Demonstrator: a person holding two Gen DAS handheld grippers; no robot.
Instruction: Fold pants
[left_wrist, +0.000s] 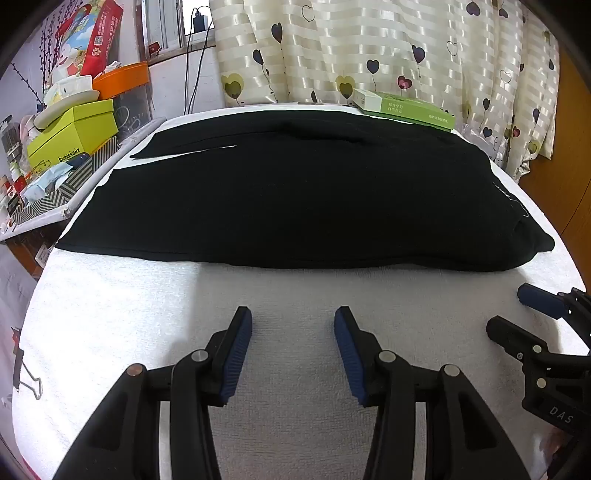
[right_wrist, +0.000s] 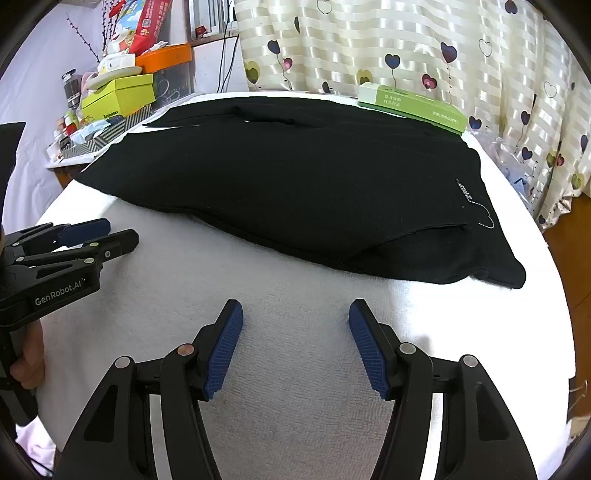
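Black pants (left_wrist: 303, 192) lie flat, folded lengthwise, across the far half of a white towel-covered table (left_wrist: 147, 302); small white stitching marks their right end (right_wrist: 476, 210). My left gripper (left_wrist: 293, 317) hovers open over bare towel, a short way in front of the pants' near edge, holding nothing. My right gripper (right_wrist: 295, 310) is also open and empty over the towel, just before the pants (right_wrist: 295, 177). In the left wrist view the right gripper (left_wrist: 517, 314) shows at the right edge; in the right wrist view the left gripper (right_wrist: 118, 232) shows at the left, held by a hand (right_wrist: 29, 362).
A green and white box (left_wrist: 402, 109) lies at the table's far edge behind the pants. A cluttered shelf with a yellow-green box (left_wrist: 74, 133) stands at the left. A heart-patterned curtain (left_wrist: 369, 48) hangs behind. A binder clip (left_wrist: 26, 369) grips the towel's left edge.
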